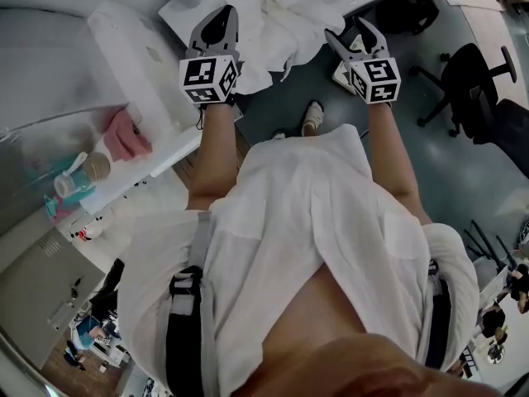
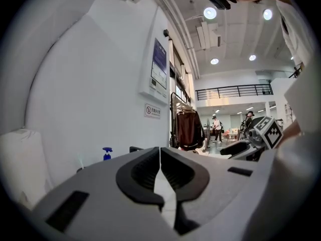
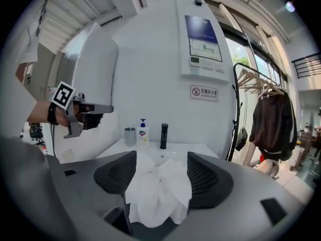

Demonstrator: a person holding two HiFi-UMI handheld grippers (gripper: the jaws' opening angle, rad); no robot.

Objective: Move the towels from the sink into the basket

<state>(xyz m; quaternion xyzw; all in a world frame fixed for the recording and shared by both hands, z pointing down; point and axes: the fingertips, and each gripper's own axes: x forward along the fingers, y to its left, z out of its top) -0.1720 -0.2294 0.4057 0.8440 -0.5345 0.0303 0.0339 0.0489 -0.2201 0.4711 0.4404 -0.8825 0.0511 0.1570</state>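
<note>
White towels (image 1: 281, 15) lie heaped on the sink counter (image 1: 175, 11) at the top of the head view. My left gripper (image 1: 221, 13) sits at their left edge, its jaws shut with a strip of white towel (image 2: 168, 195) showing between them. My right gripper (image 1: 347, 30) is at the heap's right edge, over the floor. In the right gripper view its jaws (image 3: 160, 159) stand wide open around a bunched white towel (image 3: 159, 195), the pads not pressing it. Beyond lies the sink basin (image 3: 168, 154). I see no basket in any view.
A black faucet (image 3: 163, 135), a soap bottle (image 3: 143, 132) and a grey cup (image 3: 130, 136) stand at the back of the counter. A pink cloth (image 1: 124, 135) and a paper cup (image 1: 91, 168) lie on a white ledge at the left. Office chairs (image 1: 471, 81) stand at the right.
</note>
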